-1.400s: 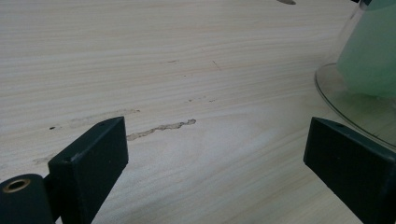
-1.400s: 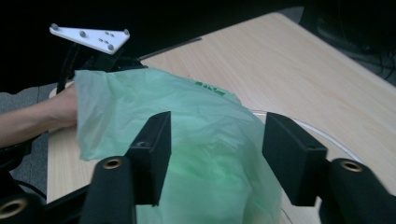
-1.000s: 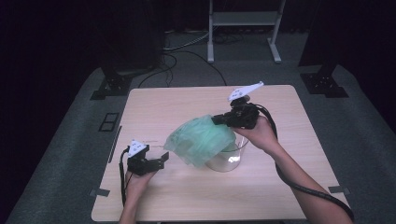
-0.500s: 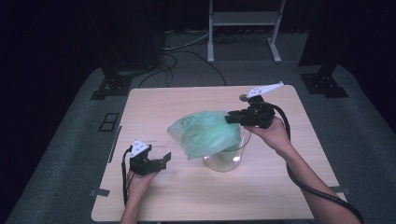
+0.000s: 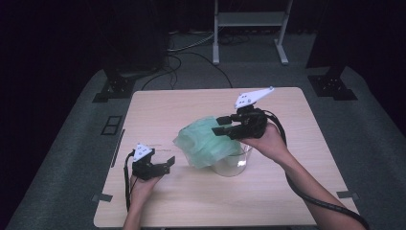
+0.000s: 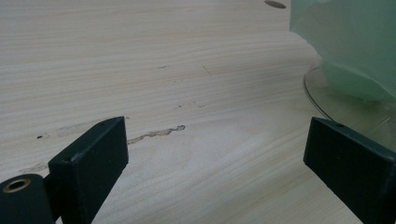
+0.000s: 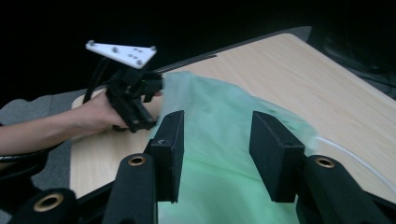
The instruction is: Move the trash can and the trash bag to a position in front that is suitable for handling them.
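Right gripper (image 5: 222, 125), raised with forearm angled inward, jaws open above the crumpled pale-green plastic bag (image 5: 208, 142) draped over the clear glass bowl (image 5: 234, 165); left gripper (image 5: 165, 164) rests low on the wooden surface (image 5: 158, 110), jaws wide, empty.

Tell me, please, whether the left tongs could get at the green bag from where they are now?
Probably yes. The left tongs rest open on the table, jaws facing the bag, with bare wood between them. The right tongs hover open over the bag's far side, leaving the near side free.

Bare table (image 5: 167, 115) lies open left of the green bag (image 5: 208, 141) covering the bowl (image 5: 234, 165).
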